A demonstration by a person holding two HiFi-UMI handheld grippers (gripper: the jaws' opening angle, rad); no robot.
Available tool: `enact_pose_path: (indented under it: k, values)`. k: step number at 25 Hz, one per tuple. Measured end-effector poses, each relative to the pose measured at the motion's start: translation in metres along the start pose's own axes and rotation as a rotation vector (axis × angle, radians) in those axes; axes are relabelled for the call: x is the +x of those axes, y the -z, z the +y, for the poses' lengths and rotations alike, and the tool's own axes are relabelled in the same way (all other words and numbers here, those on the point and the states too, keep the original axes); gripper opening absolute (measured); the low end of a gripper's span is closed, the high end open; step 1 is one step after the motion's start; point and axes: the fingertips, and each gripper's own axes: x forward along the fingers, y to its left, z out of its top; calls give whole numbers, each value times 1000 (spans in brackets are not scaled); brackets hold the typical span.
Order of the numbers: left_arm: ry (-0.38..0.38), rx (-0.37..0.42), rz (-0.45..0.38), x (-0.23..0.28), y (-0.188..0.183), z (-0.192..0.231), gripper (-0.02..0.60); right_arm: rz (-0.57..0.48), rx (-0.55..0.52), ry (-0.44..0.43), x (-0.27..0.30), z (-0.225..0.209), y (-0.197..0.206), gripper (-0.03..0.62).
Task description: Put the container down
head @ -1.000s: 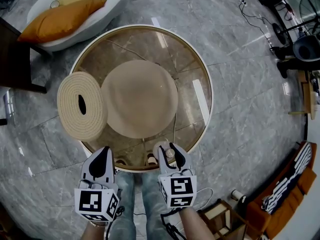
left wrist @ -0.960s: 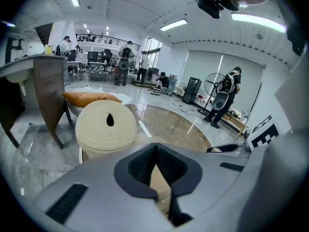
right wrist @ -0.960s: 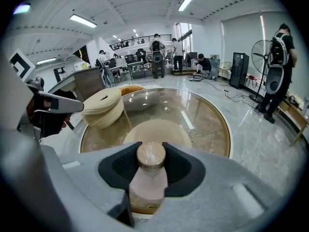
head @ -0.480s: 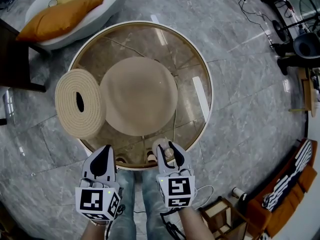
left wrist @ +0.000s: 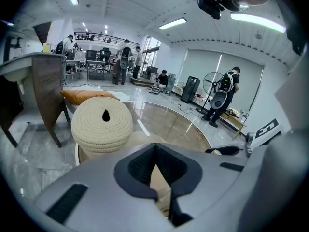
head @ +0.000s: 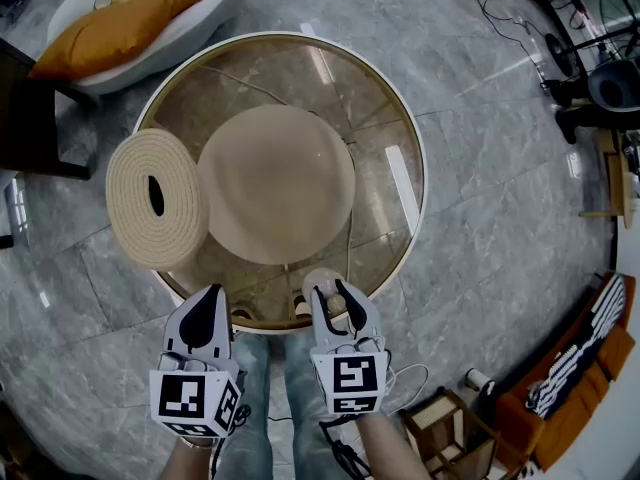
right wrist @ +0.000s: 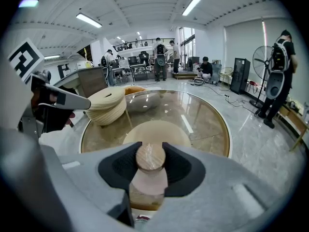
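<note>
My right gripper (head: 335, 298) is shut on a small pale container (right wrist: 147, 180) with a round wooden lid (right wrist: 150, 157). It holds the container over the near rim of the round glass table (head: 415, 168). In the right gripper view the jaws press on both sides of the container just under the lid. A round beige mat (head: 277, 183) lies in the table's middle. My left gripper (head: 205, 313) hangs beside the right one, at the table's near edge. Its jaws are shut with nothing between them (left wrist: 155, 151).
A thick coiled rope ring (head: 150, 198) rests on the table's left edge, overhanging it. An orange cushion (head: 110, 28) lies on a white seat at the far left, with a dark chair (head: 30, 118) nearby. A wooden box (head: 445, 433) stands on the floor at the right. People stand far off.
The table sits slightly higher in the head view. Both grippers keep their places, and the right one still grips the container.
</note>
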Motion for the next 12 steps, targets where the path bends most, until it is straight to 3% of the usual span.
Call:
enact_pose_path:
  k: [12]
  values:
    - [-2,9,-3,-5,3,1,-3,-19,-36,7,0,4,2,135]
